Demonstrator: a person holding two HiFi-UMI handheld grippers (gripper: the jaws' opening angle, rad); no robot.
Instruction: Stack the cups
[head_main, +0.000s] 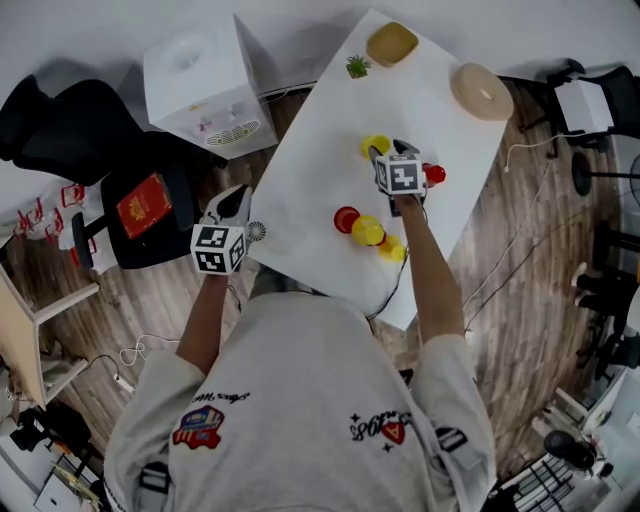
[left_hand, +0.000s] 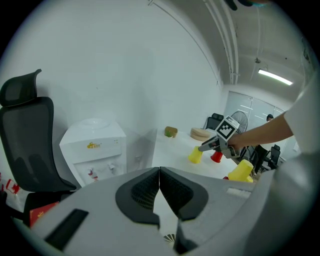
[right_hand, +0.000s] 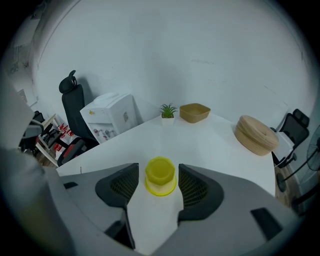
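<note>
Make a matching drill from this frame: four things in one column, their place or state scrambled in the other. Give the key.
Things
1. far yellow cup
2. left tool
3. small plant
4. water dispenser

Place or state
A. on the floor beside the table
B. jaws together, nothing held
C. upside down between the open jaws of the right tool
D. at the table's far edge, next to the tan bowl

Pairs: 1-C, 2-B, 3-D, 4-A
</note>
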